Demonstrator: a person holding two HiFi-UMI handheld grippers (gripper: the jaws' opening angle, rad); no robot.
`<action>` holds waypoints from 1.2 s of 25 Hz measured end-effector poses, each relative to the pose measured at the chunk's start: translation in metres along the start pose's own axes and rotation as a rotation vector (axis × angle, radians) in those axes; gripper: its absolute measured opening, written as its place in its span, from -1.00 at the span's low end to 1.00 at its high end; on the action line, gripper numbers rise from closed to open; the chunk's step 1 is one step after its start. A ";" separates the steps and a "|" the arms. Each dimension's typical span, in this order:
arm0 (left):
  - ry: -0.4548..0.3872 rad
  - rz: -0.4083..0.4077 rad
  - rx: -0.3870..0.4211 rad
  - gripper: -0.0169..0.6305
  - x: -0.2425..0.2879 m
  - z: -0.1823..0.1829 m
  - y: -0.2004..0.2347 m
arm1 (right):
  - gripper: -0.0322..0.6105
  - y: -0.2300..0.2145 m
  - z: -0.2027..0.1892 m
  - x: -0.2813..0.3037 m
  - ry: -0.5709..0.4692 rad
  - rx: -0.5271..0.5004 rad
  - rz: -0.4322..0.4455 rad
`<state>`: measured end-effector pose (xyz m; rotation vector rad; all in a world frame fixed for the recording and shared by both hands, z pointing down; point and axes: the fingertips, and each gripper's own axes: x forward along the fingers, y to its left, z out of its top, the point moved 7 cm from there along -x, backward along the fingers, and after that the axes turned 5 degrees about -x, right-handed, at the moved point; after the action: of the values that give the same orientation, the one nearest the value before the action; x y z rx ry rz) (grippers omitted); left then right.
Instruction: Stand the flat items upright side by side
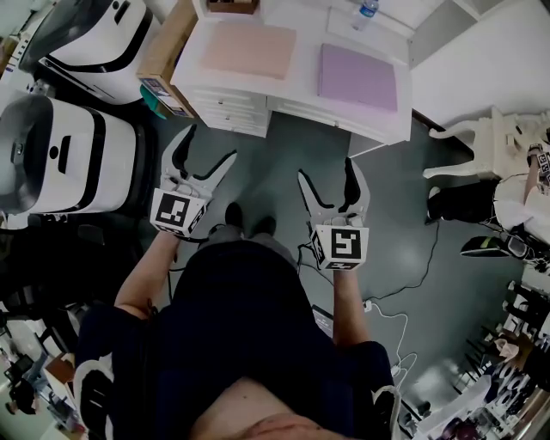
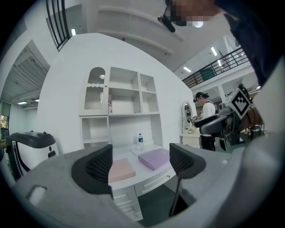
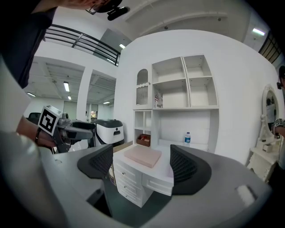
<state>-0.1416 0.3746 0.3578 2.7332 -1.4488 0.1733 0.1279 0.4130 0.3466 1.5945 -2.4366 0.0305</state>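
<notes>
Head view: the left gripper [image 1: 209, 151] and the right gripper [image 1: 326, 177] are held over the floor, well apart from the white desk [image 1: 306, 53]. Both have their jaws apart with nothing between them. The pink flat item [image 1: 248, 48] and the purple flat item [image 1: 358, 76] lie flat on the desktop, side by side but apart, and neither is yet raised. A water bottle [image 1: 365, 10] stands behind the purple item and is likely to be knocked over if that item is pushed backward. Left gripper view: the jaws stand wide and empty, framing both items. Each item presents only a thin edge, so a jaw driven in too low would probably slide the item along the desk instead of lifting it. Right gripper view: the jaws are spread and empty, and the pink item lies near the front desk edge. An item stood on edge with no support may topple or slip off that edge.
</notes>
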 end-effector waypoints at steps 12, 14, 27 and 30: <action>-0.010 -0.004 0.001 0.59 0.019 0.012 -0.002 | 0.48 -0.012 0.000 0.008 -0.014 0.038 0.097; -0.007 -0.006 0.004 0.63 0.022 0.014 0.004 | 0.51 -0.010 0.000 0.014 -0.011 0.046 0.112; -0.031 -0.090 0.036 0.70 0.059 0.017 0.099 | 0.58 0.037 0.007 0.090 0.021 0.125 0.112; -0.026 -0.142 0.036 0.73 0.076 0.019 0.132 | 0.58 0.050 0.013 0.121 0.023 0.167 0.074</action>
<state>-0.2067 0.2364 0.3462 2.8640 -1.2629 0.1599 0.0344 0.3227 0.3634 1.5586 -2.5319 0.2699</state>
